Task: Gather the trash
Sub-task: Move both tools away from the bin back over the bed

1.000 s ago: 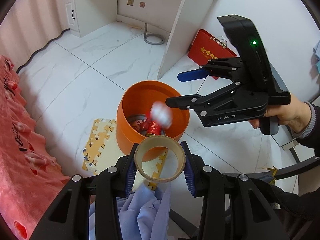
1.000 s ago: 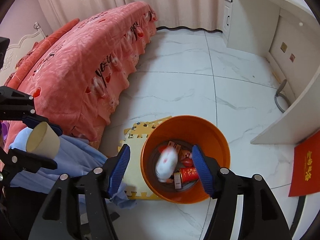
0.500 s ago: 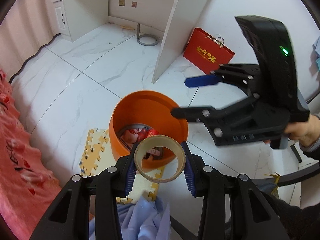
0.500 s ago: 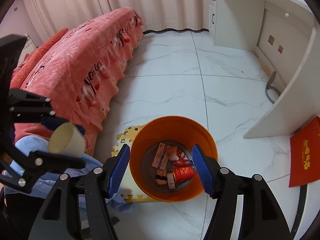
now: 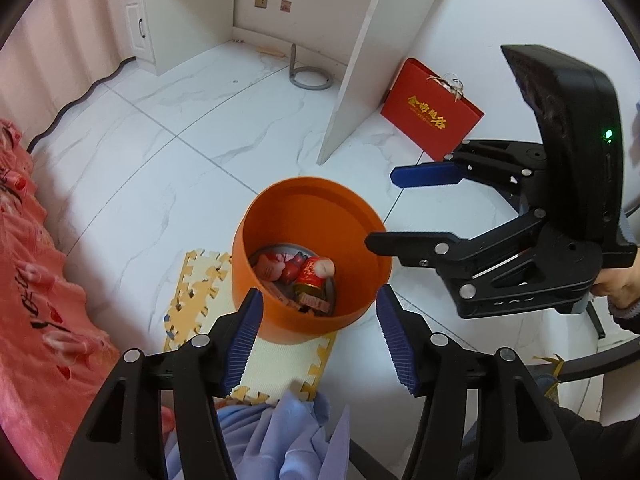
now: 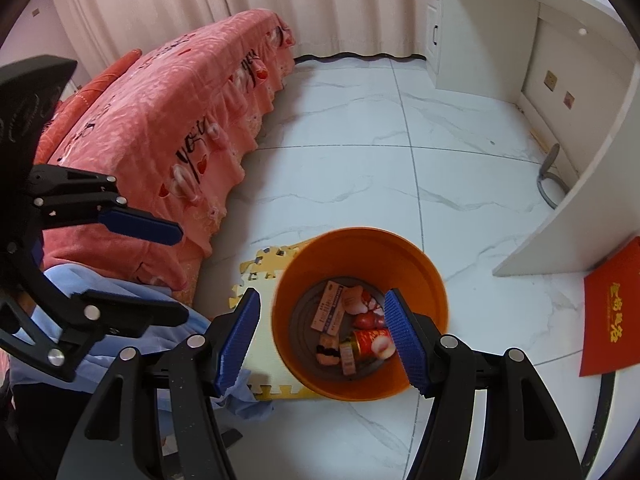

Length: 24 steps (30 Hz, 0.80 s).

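Note:
An orange round bin [image 5: 280,320] [image 6: 360,236] stands on the floor, straight below both grippers. In its bottom lie a red can [image 5: 310,276] [image 6: 370,342], a flat white box [image 6: 330,308] and pink wrappers. My left gripper [image 5: 319,292] [image 6: 182,276] hangs over the bin's near rim; its jaws are opening and nothing is between them. The cardboard tape ring is in neither view. My right gripper [image 6: 321,294] [image 5: 380,208] stands open and empty above the bin's other side, held by a hand [image 5: 618,284].
The bin sits partly on a yellow foam puzzle mat [image 5: 192,300]. A pink bedspread [image 6: 160,128] borders the left, with blue cloth [image 5: 280,440] near me. A red gift bag [image 5: 432,116] leans by a white desk panel [image 5: 360,60]. A grey cable loop [image 5: 310,80] lies beyond.
My left gripper held the cardboard tape ring in both earlier frames; now its jaws have spread and the ring is gone. It moved nearer over the bin. The white item dropped earlier landed inside.

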Tool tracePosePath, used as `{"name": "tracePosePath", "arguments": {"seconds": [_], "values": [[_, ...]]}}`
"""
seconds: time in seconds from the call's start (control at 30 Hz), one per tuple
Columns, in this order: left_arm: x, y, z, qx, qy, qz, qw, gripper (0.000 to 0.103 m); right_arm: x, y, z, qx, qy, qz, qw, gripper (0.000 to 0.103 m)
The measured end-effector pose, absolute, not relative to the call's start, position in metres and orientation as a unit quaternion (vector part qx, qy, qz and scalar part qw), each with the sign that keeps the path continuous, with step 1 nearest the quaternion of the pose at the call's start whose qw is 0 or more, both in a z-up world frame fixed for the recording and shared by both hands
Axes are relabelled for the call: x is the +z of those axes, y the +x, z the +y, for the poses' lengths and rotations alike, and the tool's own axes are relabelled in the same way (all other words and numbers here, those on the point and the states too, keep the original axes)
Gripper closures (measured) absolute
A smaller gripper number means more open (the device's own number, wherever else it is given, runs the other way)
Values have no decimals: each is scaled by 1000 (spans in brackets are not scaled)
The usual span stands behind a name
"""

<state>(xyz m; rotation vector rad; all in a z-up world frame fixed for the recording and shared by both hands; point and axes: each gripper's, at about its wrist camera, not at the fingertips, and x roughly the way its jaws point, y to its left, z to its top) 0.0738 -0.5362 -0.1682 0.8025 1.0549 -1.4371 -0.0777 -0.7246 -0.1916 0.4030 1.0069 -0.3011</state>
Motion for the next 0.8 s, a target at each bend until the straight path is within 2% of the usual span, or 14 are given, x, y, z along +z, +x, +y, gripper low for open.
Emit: {"name": "tracePosePath", "arguments": {"seconds": [0.37,0.8], "values": [[-157,82,-506,-592,336,447,580,43,-170,-61,-692,-107,177,473,857,38],[-121,105,-428,-547,301,440,645,42,-115,-30,-613,-29,124,447,885,36]]}}
